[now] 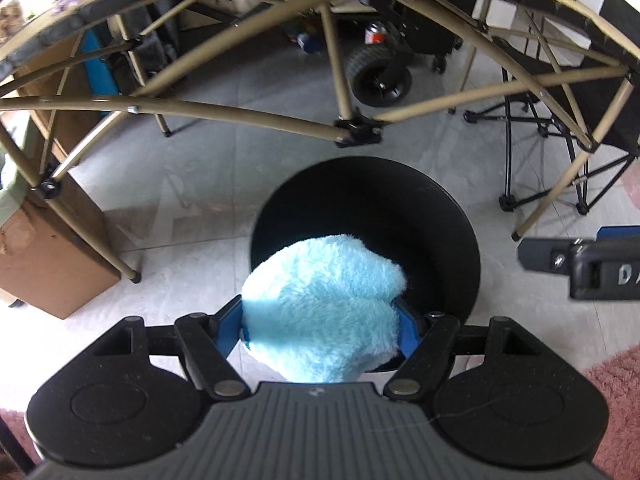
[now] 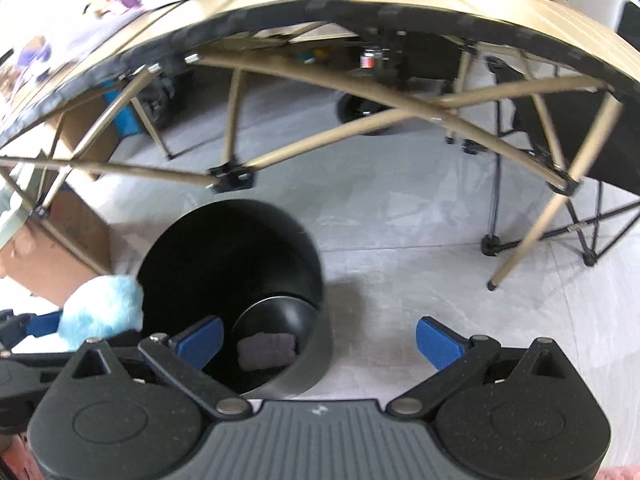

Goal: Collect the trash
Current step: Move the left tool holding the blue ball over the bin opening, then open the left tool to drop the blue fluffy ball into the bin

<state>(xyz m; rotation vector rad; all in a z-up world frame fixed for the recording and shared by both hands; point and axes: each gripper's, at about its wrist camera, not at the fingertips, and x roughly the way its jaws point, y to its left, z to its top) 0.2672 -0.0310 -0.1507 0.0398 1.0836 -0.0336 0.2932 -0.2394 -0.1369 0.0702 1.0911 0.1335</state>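
Little writing could be read: the only clear letters were a white "DA" on the black body of the right gripper (image 1: 580, 268) where it entered the left wrist view from the right edge, the rest cut off. A small red-and-white can (image 1: 375, 33) stood far back under the folding table (image 1: 240, 110), its label too small to read.

The left gripper (image 1: 320, 320) had its two blue fingers (image 1: 230, 326) pressed into the sides of one fluffy light-blue cloth (image 1: 324, 300), held directly over the near rim of one round black bin (image 1: 448, 216) that stood on the grey tiled floor (image 1: 192, 200). In the right wrist view the same cloth (image 2: 102, 306) sat at the bin's left rim.

The right gripper (image 2: 320, 338) stood wide open with nothing between its two blue fingers (image 2: 436, 340), hanging above the bin (image 2: 232, 240) and the floor beside it. Inside the bin lay one grey rectangular piece (image 2: 266, 350), possibly a sponge or a folded cloth; the blur left that unsettled.

One cardboard box (image 1: 48, 248) stood to the left, one black folding chair (image 1: 560, 128) to the right, and one black wheel (image 1: 378, 74) behind the table.
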